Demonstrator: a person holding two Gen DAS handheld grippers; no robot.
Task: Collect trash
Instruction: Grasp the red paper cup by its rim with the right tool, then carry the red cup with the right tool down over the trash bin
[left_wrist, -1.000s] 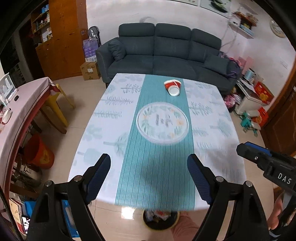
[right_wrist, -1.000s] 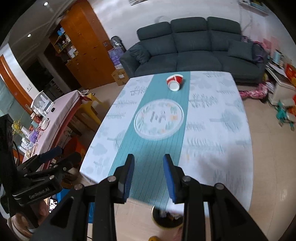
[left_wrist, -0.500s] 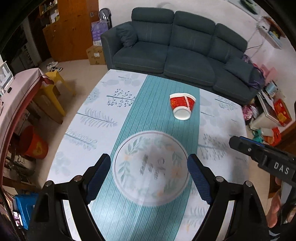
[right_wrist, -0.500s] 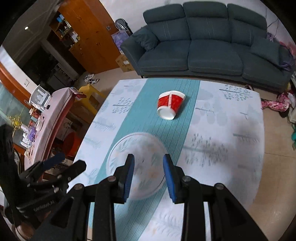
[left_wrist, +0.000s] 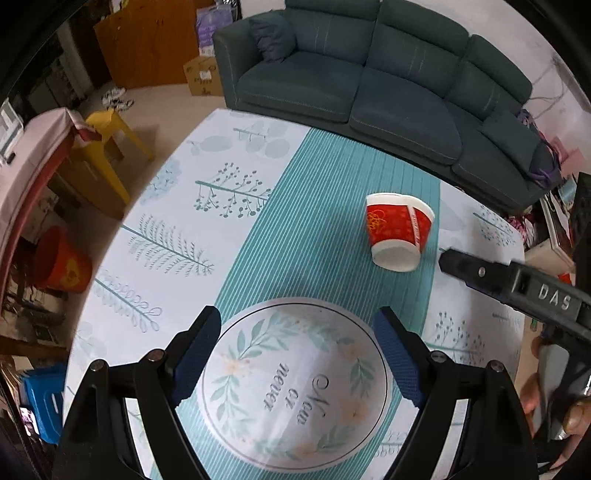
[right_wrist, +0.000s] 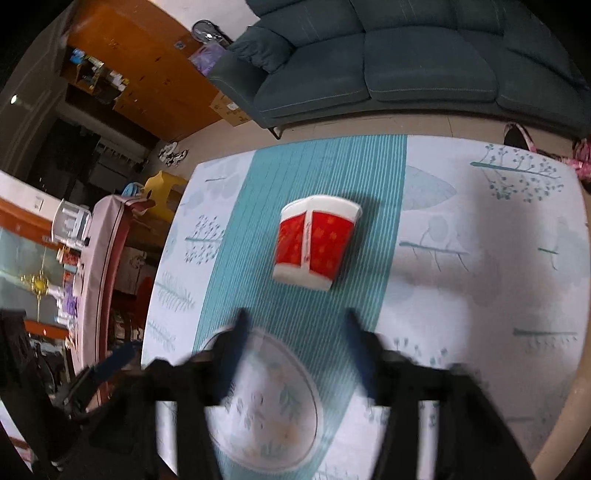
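lying on its side on the teal striped runner (left_wrist: 258, 229) of the table, the red-and-white paper cup (left_wrist: 397, 232) is the one piece of trash in sight. in the left wrist view it sits at about 1 o'clock from the picture's middle, its white base turned toward the camera and its rim toward the dark blue-grey sofa (left_wrist: 369, 81) beyond the table's far edge. in the right wrist view the same cup (right_wrist: 314, 243) is close to dead centre, straight ahead at 12 o'clock from the fingers, with a bare stretch of runner between it and them.

the left gripper (left_wrist: 297, 354) hangs over the round floral print (left_wrist: 295, 384) on the tablecloth (left_wrist: 166, 236), its blue-padded fingers (left_wrist: 195, 354) spread wide and released, with nothing between them but the cloth below. the cup is well apart from it, up and to the right.

the right gripper (right_wrist: 295, 332) shows blurred in its own view; its jaws have just been opening and now stand wide and released, nothing between them. the cup lies ahead of the fingertips (right_wrist: 240, 332), not touching. from the left wrist view the right gripper's black body (left_wrist: 517, 288) reaches in from 3 o'clock, its tip near the cup's base but apart from it, with a hand (left_wrist: 554, 402) on its grip at 4 o'clock.

off the table at 10 o'clock in the left view stands a yellow plastic stool (left_wrist: 107, 147), and at 9 o'clock a red bucket (left_wrist: 62, 266) on the floor.
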